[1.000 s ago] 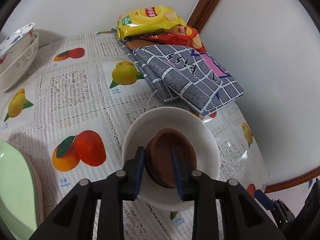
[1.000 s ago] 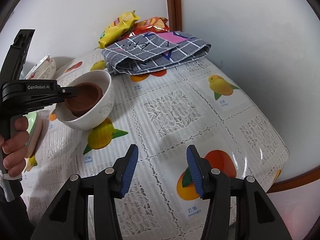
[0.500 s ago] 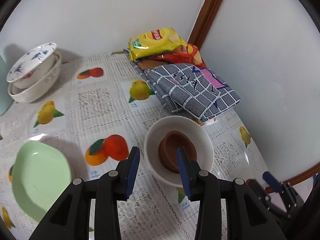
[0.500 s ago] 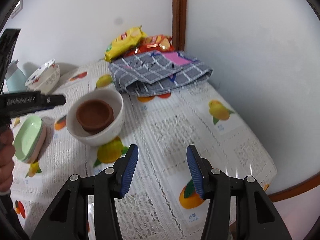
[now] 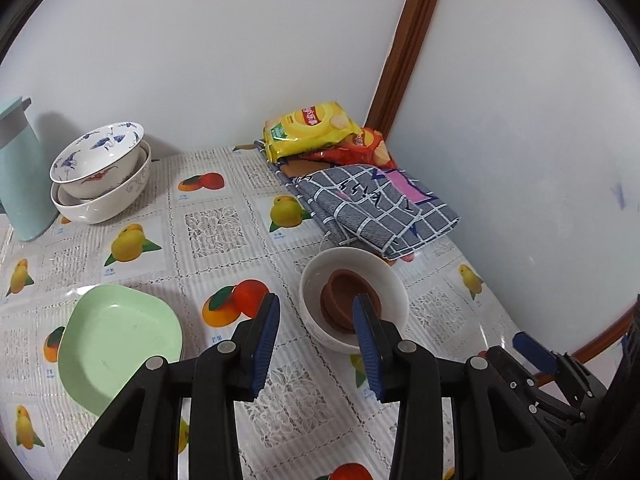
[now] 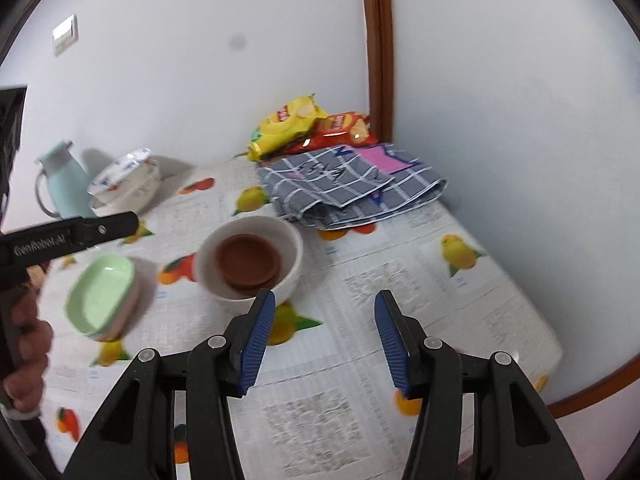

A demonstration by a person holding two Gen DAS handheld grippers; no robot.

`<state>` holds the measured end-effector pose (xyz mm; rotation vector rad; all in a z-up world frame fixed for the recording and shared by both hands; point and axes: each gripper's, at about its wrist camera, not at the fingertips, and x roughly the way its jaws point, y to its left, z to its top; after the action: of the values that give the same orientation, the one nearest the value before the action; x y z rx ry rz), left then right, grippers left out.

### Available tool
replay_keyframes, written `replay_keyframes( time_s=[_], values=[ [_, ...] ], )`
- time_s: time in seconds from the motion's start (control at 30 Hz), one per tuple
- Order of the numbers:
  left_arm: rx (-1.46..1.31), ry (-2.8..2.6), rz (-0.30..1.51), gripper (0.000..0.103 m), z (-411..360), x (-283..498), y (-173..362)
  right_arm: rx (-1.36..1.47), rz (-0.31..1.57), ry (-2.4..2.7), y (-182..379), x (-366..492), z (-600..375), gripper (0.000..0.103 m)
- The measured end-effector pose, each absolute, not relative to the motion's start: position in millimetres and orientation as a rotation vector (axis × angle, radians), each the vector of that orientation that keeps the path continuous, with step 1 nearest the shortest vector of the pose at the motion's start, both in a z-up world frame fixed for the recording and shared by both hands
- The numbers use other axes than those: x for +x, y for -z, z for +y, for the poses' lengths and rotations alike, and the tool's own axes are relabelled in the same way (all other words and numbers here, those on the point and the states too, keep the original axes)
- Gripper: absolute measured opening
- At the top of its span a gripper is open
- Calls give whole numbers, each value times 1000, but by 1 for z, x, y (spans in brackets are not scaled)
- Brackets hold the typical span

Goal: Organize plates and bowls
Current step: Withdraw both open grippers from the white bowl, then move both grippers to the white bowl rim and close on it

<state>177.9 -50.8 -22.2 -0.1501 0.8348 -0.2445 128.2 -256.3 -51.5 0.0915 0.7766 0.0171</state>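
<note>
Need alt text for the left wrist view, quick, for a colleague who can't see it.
The open, empty left claw hangs over a fruit-print tablecloth, with a white bowl holding a brown dish just beyond its tips. A green plate lies to the left; stacked patterned bowls stand by the wall.

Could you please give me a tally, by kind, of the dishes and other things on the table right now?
Bowls: 4 – brown bowl inside white bowl; crane-pattern bowl inside scroll-pattern bowl
Plates: 2 – green plate on pink plate
Snack bags: 2 – yellow, red
Checked cloth: 1
Flask: 1
Total: 10
</note>
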Motion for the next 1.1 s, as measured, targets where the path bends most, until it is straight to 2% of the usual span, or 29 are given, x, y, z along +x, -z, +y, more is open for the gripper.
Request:
replay_keyframes(
  time_s=[0.2, 0.4, 0.5, 0.63, 1.1],
  values=[
    [-143, 283, 830, 36, -51, 164, 16, 233, 815, -53, 46, 120, -264, 52],
    [-105, 293, 843, 36, -53, 159, 13, 216, 816, -18, 38, 118, -263, 52],
    [-110, 284, 861, 36, -51, 162, 14, 169, 809, -2, 35, 119, -258, 61],
    [-109, 262, 892, 37, -47, 171, 20, 150, 810, -15, 35, 126, -252, 62],
    [-117, 214, 1017, 39, -47, 220, 66, 107, 895, -19, 75, 186, -244, 62]
  ],
)
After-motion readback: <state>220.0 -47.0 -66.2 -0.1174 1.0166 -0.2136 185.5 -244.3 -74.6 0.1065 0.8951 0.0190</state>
